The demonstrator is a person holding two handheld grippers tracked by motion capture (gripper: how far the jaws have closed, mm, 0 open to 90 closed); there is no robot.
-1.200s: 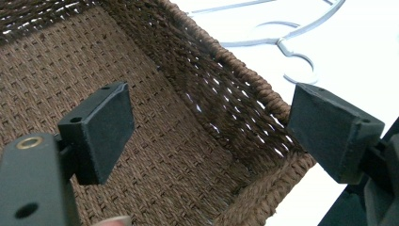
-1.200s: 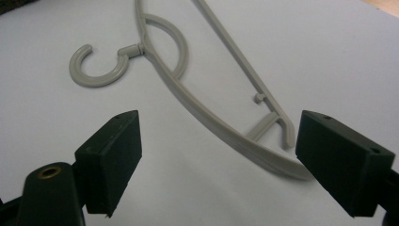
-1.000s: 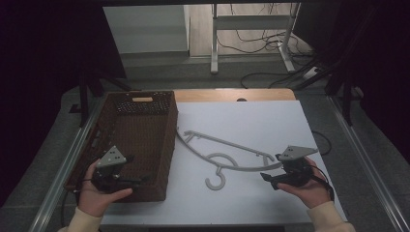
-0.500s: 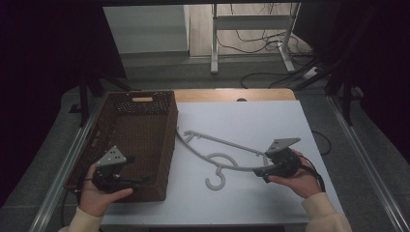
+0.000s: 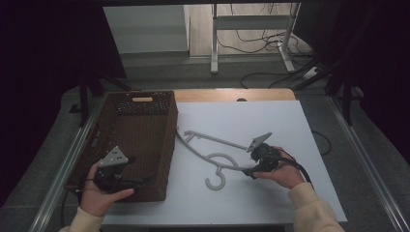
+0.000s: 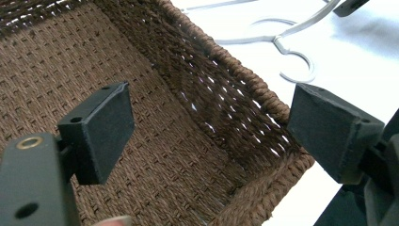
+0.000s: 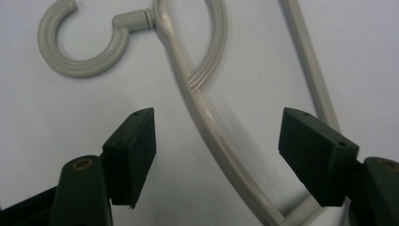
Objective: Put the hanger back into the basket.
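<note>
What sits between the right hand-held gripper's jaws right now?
In the right gripper view, the right hand-held gripper stands open with an arm of the grey hanger running between its jaws, over the white table.

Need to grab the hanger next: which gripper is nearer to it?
Right. The right gripper sits open over the hanger, its arm between the jaws. The left gripper is open over the basket, well off to the side.
</note>
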